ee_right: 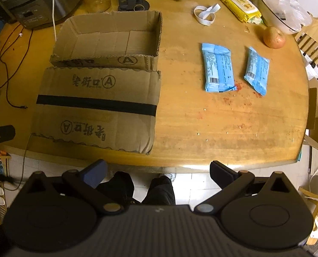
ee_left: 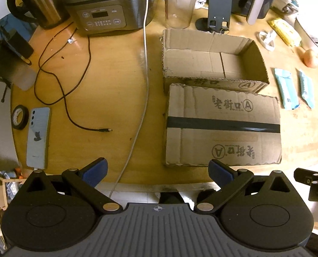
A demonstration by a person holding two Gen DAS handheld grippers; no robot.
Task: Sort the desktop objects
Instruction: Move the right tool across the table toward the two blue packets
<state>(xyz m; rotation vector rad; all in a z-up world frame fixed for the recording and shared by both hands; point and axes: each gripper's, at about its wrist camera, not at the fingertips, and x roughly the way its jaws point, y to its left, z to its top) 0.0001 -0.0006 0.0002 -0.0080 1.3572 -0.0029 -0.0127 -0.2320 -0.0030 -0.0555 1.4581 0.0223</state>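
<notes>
An open cardboard box (ee_left: 214, 64) (ee_right: 109, 40) lies empty on the wooden table, with its flat lid (ee_left: 223, 126) (ee_right: 96, 107) in front of it. Two blue packets (ee_right: 217, 67) (ee_right: 257, 70) lie right of the box; they also show in the left wrist view (ee_left: 286, 88) (ee_left: 306, 88). A phone (ee_left: 38, 137) and a black tape roll (ee_left: 19, 116) lie at the table's left edge. My left gripper (ee_left: 157, 169) is open and empty at the near table edge. My right gripper (ee_right: 157, 170) is open and empty, just off the near edge.
A rice cooker (ee_left: 109, 6), kettle (ee_left: 39, 2), plastic jar (ee_left: 180, 4) and phone stand (ee_left: 218, 8) stand at the back. A dark cable (ee_left: 58, 85) and white cable (ee_left: 145, 68) cross the left side. An apple (ee_right: 274, 36), yellow wipes pack (ee_right: 241, 6) and white band (ee_right: 206, 12) lie at right.
</notes>
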